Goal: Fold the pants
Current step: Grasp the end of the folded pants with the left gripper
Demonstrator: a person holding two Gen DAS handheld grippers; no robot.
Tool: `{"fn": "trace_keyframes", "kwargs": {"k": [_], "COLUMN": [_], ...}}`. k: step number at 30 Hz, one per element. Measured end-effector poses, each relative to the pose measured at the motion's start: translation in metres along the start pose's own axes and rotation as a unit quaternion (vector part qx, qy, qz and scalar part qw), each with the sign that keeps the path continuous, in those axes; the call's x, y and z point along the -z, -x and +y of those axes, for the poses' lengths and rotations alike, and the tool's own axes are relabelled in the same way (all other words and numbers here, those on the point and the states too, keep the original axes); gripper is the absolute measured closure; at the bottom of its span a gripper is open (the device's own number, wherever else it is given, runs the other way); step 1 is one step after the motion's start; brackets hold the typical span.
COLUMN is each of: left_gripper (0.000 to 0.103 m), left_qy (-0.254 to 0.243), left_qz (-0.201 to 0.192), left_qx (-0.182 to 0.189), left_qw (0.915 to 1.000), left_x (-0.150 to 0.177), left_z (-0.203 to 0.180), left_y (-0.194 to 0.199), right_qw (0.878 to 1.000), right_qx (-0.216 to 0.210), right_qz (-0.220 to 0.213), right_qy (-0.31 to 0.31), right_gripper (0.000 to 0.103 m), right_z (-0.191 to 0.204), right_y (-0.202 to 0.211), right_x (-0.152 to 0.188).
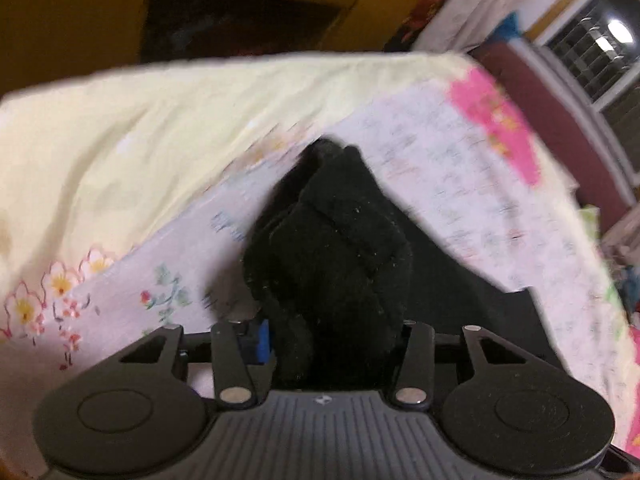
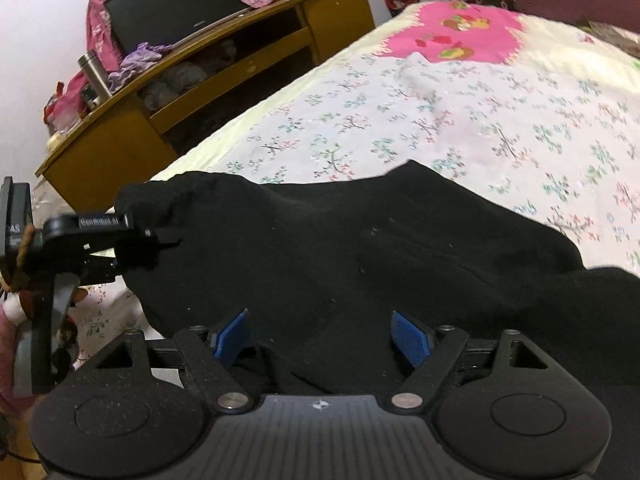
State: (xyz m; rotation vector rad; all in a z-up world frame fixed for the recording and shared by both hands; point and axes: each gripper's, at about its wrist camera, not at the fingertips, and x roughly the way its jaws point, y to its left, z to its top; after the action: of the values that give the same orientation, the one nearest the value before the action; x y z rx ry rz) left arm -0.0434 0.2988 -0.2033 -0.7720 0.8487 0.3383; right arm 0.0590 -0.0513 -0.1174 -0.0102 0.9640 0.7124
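One pair of black fleece pants [image 2: 360, 248] lies rumpled on the floral bedsheet [image 2: 460, 120]. My left gripper [image 1: 332, 320] clamps a bunched fold; my right gripper [image 2: 322, 338] stands apart above the cloth.

You're looking at black pants [image 2: 360, 248] of matt, fuzzy cloth flecked with pale lint. Beneath them the bedsheet [image 2: 460, 120] is thin printed cotton, softly creased. At upper left, the cabinet [image 2: 336, 12] is smooth yellow wood with a slight sheen. The right claw [image 2: 322, 340] has ribbed blue pads [image 2: 412, 340] and grainy matt black plastic arms.
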Motion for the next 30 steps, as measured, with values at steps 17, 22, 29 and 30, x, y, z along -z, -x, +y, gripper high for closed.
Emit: {"fn": "trace_keyframes", "kwargs": {"k": [17, 22, 29, 30], "left_gripper": [0.060, 0.054, 0.048, 0.049], "left_qy": [-0.115, -0.083, -0.110, -0.139], "left_qz": [0.006, 0.059, 0.028, 0.021], "left_qx": [0.039, 0.008, 0.006, -0.005], "left_qw": [0.9925, 0.9948, 0.9935, 0.9900], "left_x": [-0.005, -0.006, 0.004, 0.009], "left_z": [-0.047, -0.024, -0.026, -0.030], "left_y": [0.004, -0.029, -0.023, -0.019], "right_qw": [1.000, 0.999, 0.999, 0.998], "right_qx": [0.013, 0.019, -0.036, -0.052], "right_qz": [-0.014, -0.020, -0.030, -0.023], "right_qy": [0.004, -0.037, 0.025, 0.038], "right_gripper": [0.046, 0.047, 0.045, 0.044], "right_z": [-0.010, -0.029, 0.004, 0.010], "right_y": [0.010, 0.023, 0.005, -0.006], "right_x": [-0.004, -0.003, -0.025, -0.041]}}
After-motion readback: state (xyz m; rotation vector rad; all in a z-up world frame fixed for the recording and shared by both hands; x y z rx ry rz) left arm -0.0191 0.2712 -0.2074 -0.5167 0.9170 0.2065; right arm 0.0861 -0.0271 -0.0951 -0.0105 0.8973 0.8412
